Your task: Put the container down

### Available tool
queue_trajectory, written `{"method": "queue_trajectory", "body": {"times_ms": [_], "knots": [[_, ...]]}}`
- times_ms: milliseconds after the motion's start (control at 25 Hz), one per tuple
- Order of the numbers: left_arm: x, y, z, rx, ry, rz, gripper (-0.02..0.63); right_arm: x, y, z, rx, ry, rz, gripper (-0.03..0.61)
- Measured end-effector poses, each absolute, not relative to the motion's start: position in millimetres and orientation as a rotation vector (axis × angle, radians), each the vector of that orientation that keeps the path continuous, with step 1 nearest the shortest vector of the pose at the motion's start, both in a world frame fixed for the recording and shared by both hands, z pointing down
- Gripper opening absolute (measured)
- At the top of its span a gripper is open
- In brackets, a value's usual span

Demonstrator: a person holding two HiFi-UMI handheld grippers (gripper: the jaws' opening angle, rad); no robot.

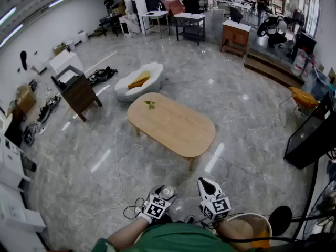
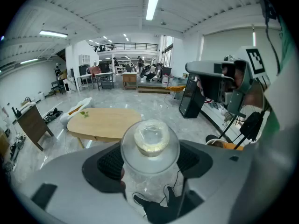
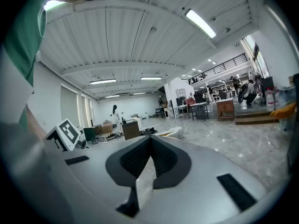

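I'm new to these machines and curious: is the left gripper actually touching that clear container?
Touching. In the left gripper view the clear container sits between the left gripper's two dark pads, both pressed against its sides.

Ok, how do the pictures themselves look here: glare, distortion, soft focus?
Head view: fisheye bend, with lamp glare streaking the floor; the wooden table is sharp. Left gripper view: dark corners, the clear container looms large in the near centre, and the ceiling lamp is blown out. Right gripper view: ceiling lines are bowed and the strip light is overexposed.
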State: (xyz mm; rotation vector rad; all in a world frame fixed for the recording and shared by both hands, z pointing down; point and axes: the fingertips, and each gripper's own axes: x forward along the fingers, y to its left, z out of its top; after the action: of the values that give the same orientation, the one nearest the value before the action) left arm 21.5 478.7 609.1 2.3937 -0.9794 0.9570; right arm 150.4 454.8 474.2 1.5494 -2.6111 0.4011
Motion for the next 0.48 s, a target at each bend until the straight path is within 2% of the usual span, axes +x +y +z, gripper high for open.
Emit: {"method": "queue_trajectory", "body": {"times_ms": [480], "knots": [[-54.3, 452.0, 608.1, 2.384, -1.037, 0.943, 0.339, 91.1, 435.1, 465.8, 1.571, -2.607, 0.355, 0.014]]}}
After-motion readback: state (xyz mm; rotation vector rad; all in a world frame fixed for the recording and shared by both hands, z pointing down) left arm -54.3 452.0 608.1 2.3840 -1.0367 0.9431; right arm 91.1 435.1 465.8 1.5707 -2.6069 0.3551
